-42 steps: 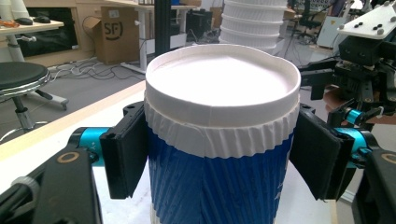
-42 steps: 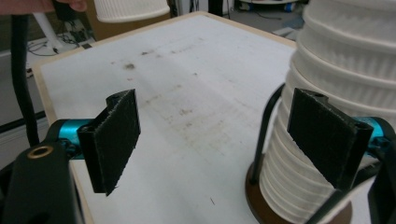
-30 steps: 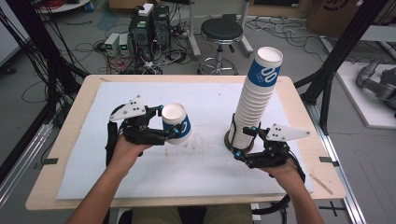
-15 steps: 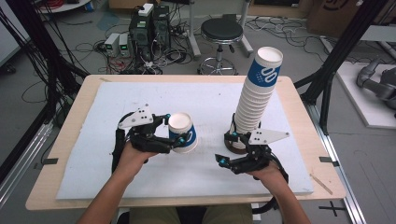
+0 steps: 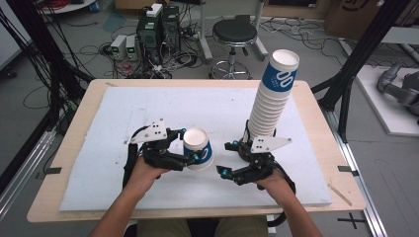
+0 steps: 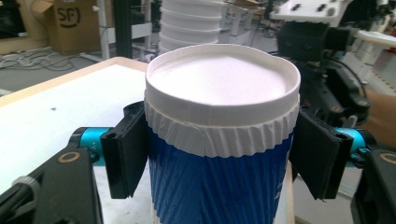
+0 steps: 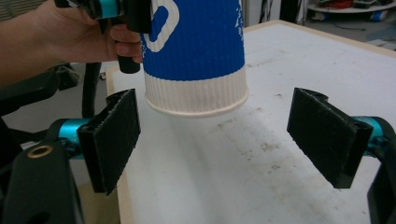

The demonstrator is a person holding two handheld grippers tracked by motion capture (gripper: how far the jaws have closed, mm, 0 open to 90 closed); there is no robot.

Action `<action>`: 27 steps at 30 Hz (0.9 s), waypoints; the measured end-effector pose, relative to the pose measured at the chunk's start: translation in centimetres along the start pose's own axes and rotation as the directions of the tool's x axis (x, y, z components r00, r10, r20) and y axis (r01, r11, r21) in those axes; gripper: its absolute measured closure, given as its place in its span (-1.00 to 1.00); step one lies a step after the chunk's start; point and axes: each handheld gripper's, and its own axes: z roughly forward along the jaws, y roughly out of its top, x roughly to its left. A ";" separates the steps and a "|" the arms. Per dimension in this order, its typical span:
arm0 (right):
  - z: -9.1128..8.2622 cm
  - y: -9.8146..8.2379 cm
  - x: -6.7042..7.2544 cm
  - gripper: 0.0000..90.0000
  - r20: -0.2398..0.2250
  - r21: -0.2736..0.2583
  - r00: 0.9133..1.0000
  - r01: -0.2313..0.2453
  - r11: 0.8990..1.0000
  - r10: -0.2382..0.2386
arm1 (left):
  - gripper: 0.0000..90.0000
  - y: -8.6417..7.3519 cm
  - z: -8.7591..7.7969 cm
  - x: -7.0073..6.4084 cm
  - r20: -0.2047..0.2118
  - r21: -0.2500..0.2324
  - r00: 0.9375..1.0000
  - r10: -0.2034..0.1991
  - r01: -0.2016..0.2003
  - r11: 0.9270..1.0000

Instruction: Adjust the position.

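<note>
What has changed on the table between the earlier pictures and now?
The left tool carried the upside-down paper cup down toward the person's edge. The right tool left the base of the cup stack and moved toward the cup, jaws open. The stack stayed upright in place; the cup stayed clamped.

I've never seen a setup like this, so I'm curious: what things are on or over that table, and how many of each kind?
Handheld grippers: 2, the left gripper and the right gripper
Single paper cup, upside down in the left gripper: 1
Tall stack of paper cups: 1; its cups are too tightly nested to count
White board: 1
Total: 5
</note>
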 end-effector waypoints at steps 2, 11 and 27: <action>0.4 0.0 0.1 -0.61 -0.006 0.016 1.000 0.004 1.000 -0.004 | -0.40 0.1 0.3 -0.3 0.019 -0.006 1.000 0.004 -0.004 1.000; 1.8 0.0 0.5 -0.61 -0.080 0.052 0.997 0.010 0.999 -0.006 | -0.40 0.1 1.5 -0.8 0.070 0.011 0.997 0.009 -0.010 1.000; 2.0 0.3 0.0 -0.46 -0.133 0.033 0.991 0.014 0.999 -0.010 | -0.37 0.2 1.8 -0.7 0.121 -0.002 0.993 -0.008 0.009 1.000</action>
